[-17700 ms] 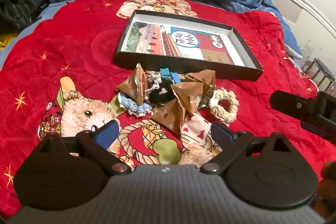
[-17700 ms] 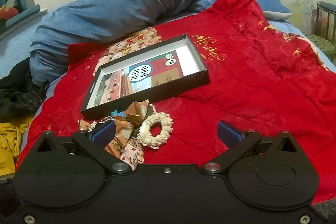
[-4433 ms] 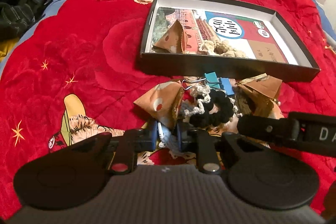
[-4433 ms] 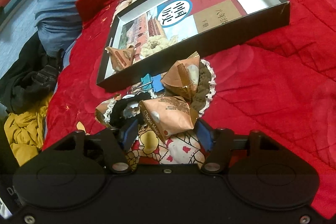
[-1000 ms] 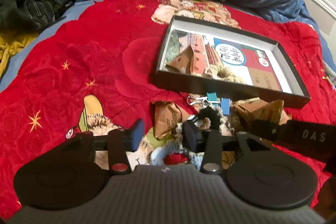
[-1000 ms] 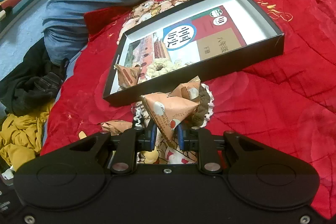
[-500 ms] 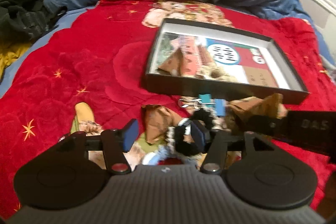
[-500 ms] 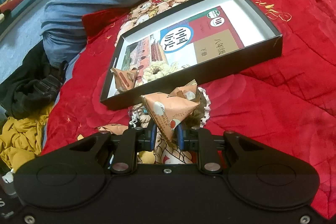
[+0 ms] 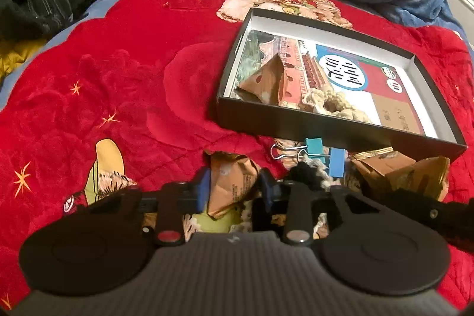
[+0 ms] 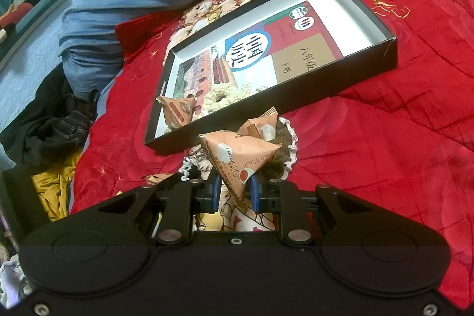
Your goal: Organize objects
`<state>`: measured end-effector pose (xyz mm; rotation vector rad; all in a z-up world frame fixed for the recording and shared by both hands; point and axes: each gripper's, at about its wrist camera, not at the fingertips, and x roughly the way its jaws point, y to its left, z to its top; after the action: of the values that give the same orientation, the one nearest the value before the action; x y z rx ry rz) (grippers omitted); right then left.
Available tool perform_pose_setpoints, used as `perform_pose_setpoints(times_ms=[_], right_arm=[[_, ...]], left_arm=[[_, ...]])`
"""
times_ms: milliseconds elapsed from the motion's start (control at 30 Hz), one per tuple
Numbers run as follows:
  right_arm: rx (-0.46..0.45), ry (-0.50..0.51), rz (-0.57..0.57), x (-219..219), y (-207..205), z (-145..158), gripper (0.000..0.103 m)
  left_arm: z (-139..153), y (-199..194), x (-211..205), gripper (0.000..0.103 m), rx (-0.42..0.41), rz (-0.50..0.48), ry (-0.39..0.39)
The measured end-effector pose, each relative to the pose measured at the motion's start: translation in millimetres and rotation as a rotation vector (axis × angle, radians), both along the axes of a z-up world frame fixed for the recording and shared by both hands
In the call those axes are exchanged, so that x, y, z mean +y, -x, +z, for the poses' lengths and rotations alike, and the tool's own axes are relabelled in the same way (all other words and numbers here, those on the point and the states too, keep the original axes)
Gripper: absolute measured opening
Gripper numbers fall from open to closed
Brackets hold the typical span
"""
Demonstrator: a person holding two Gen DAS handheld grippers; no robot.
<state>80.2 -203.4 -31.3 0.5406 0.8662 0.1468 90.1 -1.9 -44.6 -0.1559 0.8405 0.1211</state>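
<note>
A brown snack pouch [image 10: 237,160] is pinched tight by the right gripper [image 10: 234,191]; another pouch [image 9: 229,182] is loosely straddled by the half-open left gripper [image 9: 235,190].

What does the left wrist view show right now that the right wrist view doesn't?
Only left wrist: blue binder clips beside the box, and the left gripper open around a brown snack packet.
Only right wrist: the right gripper shut on a triangular snack packet.
Both: the black box on the red blanket, holding one packet and a cream scrunchie.
</note>
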Motion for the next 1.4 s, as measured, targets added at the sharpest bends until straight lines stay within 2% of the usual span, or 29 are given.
perform_pose_setpoints(times_ms=[300, 533, 767, 1033, 1400], right_arm=[[-0.043, 0.034, 0.002, 7, 3, 8, 0.020], [-0.094, 0.042, 0.006, 8, 4, 17, 0.020], [-0.143, 0.060, 0.008, 8, -3, 27, 0.020], [-0.180, 0.062, 0.008, 6, -11, 39, 0.020], [-0.287, 0.082, 0.029, -7, -17, 92, 0.020]], left_arm=[[8, 5, 1, 0.032, -0.021, 0.016, -0.022], [26, 12, 9, 0.032, -0.114, 0.062, -0.038], [42, 19, 7, 0.032, -0.216, 0.021, -0.018], [57, 26, 7, 0.032, -0.306, -0.017, 0.045], [85, 30, 11, 0.032, -0.412, -0.037, 0.077]])
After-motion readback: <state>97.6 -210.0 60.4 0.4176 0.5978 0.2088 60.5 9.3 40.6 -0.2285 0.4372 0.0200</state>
